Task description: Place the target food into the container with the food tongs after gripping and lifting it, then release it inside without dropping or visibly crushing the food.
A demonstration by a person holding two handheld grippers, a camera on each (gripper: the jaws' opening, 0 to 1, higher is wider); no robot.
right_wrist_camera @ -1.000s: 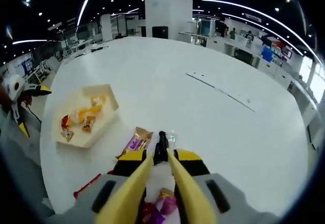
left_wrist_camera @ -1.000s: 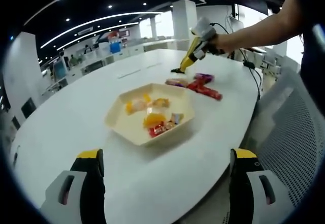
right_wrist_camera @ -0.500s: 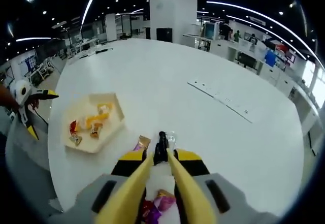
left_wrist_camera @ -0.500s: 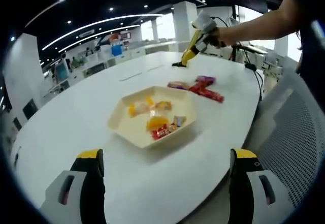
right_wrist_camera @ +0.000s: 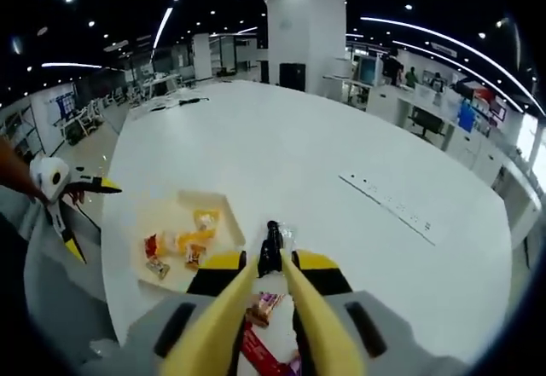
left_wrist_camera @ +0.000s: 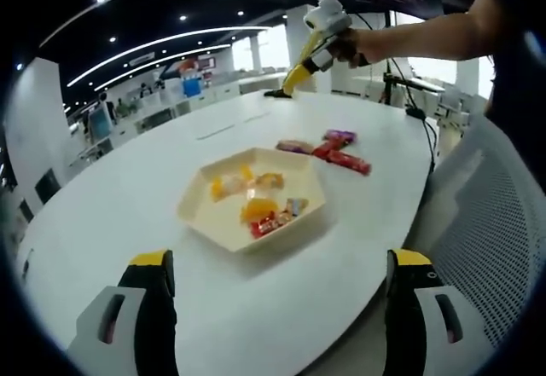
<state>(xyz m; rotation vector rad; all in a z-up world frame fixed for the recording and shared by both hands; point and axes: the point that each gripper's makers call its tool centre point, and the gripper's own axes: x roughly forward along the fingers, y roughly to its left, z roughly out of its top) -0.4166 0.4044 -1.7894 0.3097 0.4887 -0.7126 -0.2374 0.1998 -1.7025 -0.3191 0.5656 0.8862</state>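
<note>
**Two grippers up off the table, tongs pinching something small and clear**

Two yellow arms of the food tongs [right_wrist_camera: 270,257] run up the middle of the right gripper view, squeezed in the right gripper [right_wrist_camera: 266,308]; their black tips are closed nearly all the way, with a small clear wrapped sweet [right_wrist_camera: 286,238] right at the tips, though it's too tiny to say what food it is or how firmly it's pinched. From the left gripper view you can see that same right gripper [left_wrist_camera: 328,31] held high by a person's hand [left_wrist_camera: 354,48], tongs [left_wrist_camera: 290,82] angled down over the far edge of the table [left_wrist_camera: 111,222], nothing touching the surface.

The left gripper [left_wrist_camera: 277,316] has its jaws wide apart at the bottom of its own view, holding nothing, hanging over the near edge of the table; in the right gripper view it shows up off the table's left edge [right_wrist_camera: 72,214], yellow jaws spread.

Out from there: the cream hexagonal container [left_wrist_camera: 205,214] sits near the middle of the table, a bit toward the near edge; inside are several wrapped snacks, an orange one [left_wrist_camera: 258,207], a couple of yellow ones [left_wrist_camera: 230,182] and a red one [left_wrist_camera: 264,224] toward the near wall. Just beyond the container, toward the right edge, a loose cluster of wrappers lies on the table: a red bar [left_wrist_camera: 345,161], a purple packet [left_wrist_camera: 339,136] and a brownish one [left_wrist_camera: 294,146]. In the right gripper view the container [right_wrist_camera: 226,214] lies down-left of the tong tips, and the red bar [right_wrist_camera: 260,355] and brownish packet [right_wrist_camera: 266,303] sit right under the tong arms.
</note>
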